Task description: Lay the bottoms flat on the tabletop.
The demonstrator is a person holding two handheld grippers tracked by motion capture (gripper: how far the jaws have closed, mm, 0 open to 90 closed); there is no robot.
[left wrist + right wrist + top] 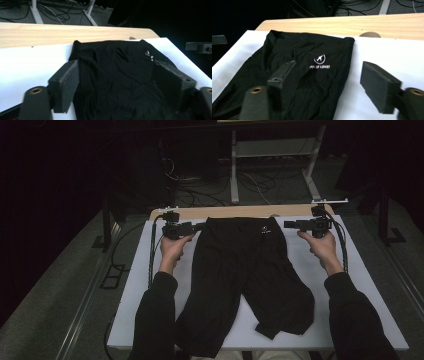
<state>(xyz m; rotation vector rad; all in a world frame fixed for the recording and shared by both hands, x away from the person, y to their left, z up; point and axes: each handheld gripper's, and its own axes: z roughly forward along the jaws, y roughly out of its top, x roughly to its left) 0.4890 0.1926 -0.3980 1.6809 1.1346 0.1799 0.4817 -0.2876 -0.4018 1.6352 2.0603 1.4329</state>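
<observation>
The high view looks forward and down from above the person's side onto the whole white table (150, 270), with the floor beyond. Each gripper view sits low and close to the tabletop, looking along its own jaws from opposite sides. Both share the waistband end of the black shorts (117, 62) and its white logo (320, 59).

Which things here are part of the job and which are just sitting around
In use:
black shorts, spread flat on the white sheet
left gripper, jaws open at the waistband's left corner
right gripper, jaws open at its right corner

Just lying about:
wooden table edge
cables on the floor behind
metal stand legs
</observation>
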